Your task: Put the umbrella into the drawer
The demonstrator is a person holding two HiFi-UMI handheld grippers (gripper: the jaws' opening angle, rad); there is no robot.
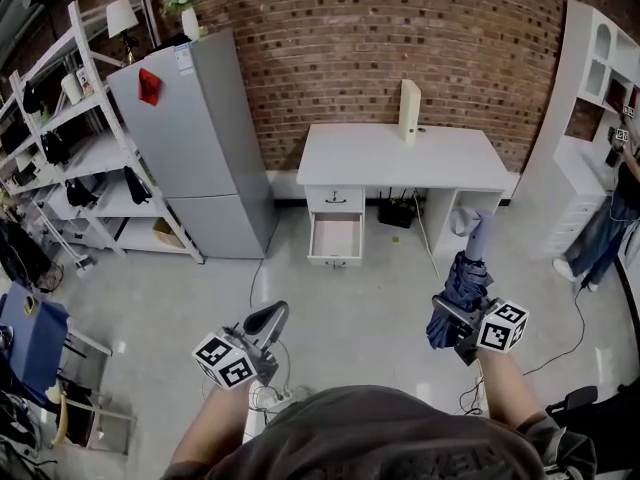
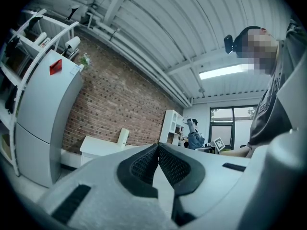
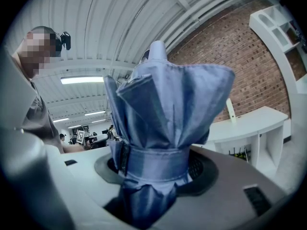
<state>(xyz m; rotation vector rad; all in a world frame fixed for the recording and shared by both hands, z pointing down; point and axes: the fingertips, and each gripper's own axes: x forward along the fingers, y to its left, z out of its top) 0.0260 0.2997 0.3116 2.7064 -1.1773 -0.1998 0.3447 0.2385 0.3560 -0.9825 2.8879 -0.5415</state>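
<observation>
A folded blue umbrella [image 1: 462,286] is clamped in my right gripper [image 1: 452,316] at the head view's right, its pale tip pointing toward the desk. In the right gripper view the umbrella [image 3: 163,104] fills the middle, and the right gripper [image 3: 158,166] is shut round its strapped waist. The white desk [image 1: 400,158] stands against the brick wall, and its lower drawer [image 1: 335,236] is pulled open and shows a pinkish inside. My left gripper [image 1: 266,320] hovers over the floor at lower left, well short of the desk. Seen in its own view, the left gripper [image 2: 158,146] is shut with nothing in it.
A grey fridge [image 1: 195,138] stands left of the desk, beside a white shelf rack [image 1: 60,138]. A white cabinet [image 1: 590,88] and a person [image 1: 610,218] are at the right. A cream upright board [image 1: 410,111] stands on the desk. Cables [image 1: 430,248] trail over the floor.
</observation>
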